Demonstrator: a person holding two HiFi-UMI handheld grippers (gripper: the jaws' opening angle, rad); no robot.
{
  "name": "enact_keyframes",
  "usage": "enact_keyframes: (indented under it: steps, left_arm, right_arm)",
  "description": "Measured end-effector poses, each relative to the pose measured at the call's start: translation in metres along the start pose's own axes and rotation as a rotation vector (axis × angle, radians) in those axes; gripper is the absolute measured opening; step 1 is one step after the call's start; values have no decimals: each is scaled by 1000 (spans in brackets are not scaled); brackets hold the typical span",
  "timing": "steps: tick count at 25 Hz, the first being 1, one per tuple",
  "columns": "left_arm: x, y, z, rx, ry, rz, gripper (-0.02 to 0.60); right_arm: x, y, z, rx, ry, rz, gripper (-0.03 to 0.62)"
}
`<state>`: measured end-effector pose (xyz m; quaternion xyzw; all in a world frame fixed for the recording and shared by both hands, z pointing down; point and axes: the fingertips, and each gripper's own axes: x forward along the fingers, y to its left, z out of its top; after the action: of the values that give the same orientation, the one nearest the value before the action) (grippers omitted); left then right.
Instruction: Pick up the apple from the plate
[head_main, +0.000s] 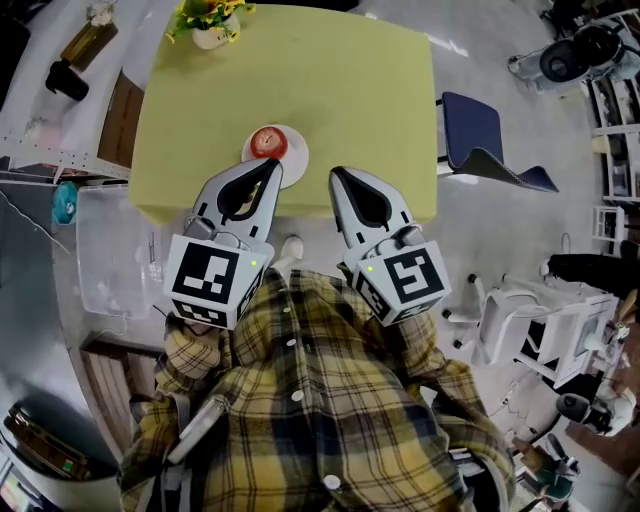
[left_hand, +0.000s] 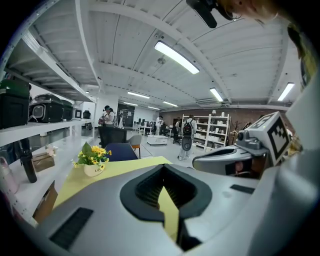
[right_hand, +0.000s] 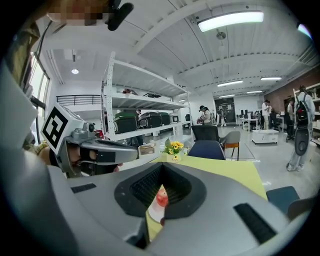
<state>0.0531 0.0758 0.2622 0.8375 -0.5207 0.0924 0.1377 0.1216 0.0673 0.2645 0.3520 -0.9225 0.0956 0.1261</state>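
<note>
A red apple (head_main: 268, 141) sits on a small white plate (head_main: 290, 157) near the front edge of a yellow-green table (head_main: 340, 90). My left gripper (head_main: 273, 165) is shut and empty, its tip at the plate's near rim, just short of the apple. My right gripper (head_main: 335, 174) is shut and empty too, over the table edge to the right of the plate. In the right gripper view the apple (right_hand: 161, 198) and plate (right_hand: 154, 214) show through the gap behind the closed jaws (right_hand: 162, 165), with the left gripper (right_hand: 95, 152) at the left. The left gripper view shows only tabletop past its jaws (left_hand: 164, 166).
A white pot of yellow flowers (head_main: 212, 25) stands at the table's far left corner. A blue chair (head_main: 480, 140) is right of the table and a clear plastic box (head_main: 115, 250) is on the floor at its left. White equipment (head_main: 545, 330) stands at the right.
</note>
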Motion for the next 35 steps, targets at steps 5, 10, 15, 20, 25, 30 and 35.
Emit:
enact_keyframes:
  steps: [5, 10, 15, 20, 25, 30, 35]
  left_arm:
    - [19, 35, 10, 6, 6, -26, 5]
    - [38, 73, 16, 17, 30, -78, 5]
    - [63, 109, 21, 27, 53, -145, 5]
    - [74, 127, 10, 61, 90, -217, 5]
    - [83, 136, -4, 69, 129, -285, 5]
    - [89, 130, -16, 54, 151, -325, 6]
    - [95, 124, -17, 44, 151, -317, 5]
  right_arm:
    - [40, -7, 13, 6, 2, -19, -3]
    - [80, -11, 24, 23, 14, -66, -3]
    - [118, -24, 31, 47, 23, -123, -3]
    - [139, -33, 29, 87, 36, -197, -3]
    - [153, -35, 21, 122, 45, -255, -3]
    - [150, -38, 12, 143, 63, -284, -3]
    - [145, -44, 8, 152, 80, -271, -3]
